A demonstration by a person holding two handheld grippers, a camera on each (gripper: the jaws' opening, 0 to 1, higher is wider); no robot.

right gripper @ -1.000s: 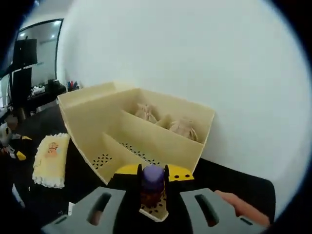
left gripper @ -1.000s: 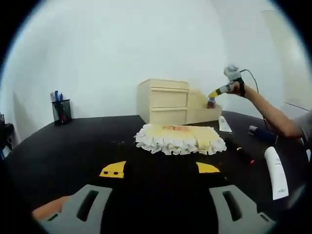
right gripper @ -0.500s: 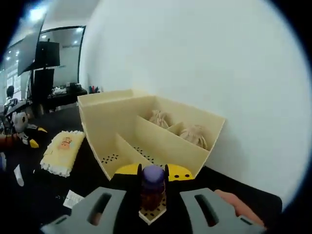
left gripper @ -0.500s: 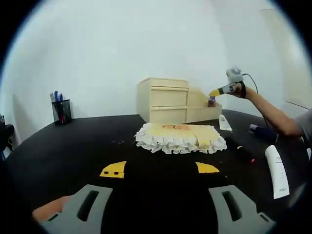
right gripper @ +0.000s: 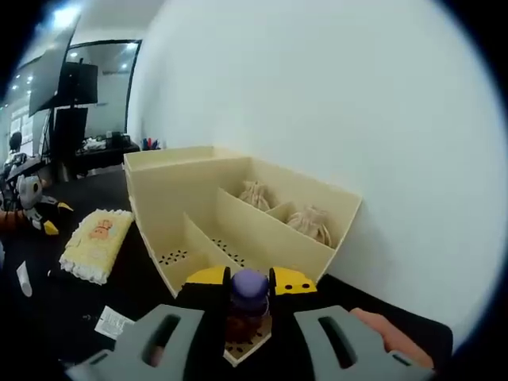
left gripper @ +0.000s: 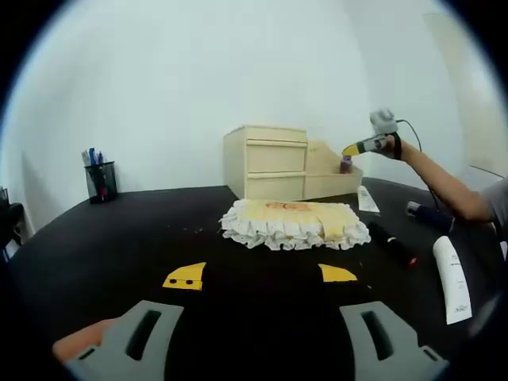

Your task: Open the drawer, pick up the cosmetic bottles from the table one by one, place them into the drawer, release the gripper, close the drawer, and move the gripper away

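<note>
We saw our right gripper (right gripper: 249, 295) holding a small purple-capped bottle (right gripper: 247, 305) tight, just by the open drawer (right gripper: 238, 230). Our left gripper (left gripper: 262, 275) stood wide apart above the black table (left gripper: 119, 238).

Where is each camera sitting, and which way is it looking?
Left gripper view: rides the left tool low over the black table, facing the wooden drawer unit; a bare arm shows.
Right gripper view: rides the right tool, holding a purple-capped bottle by the open drawer; a fingertip shows.
Both see the frilly yellow cushion.
</note>
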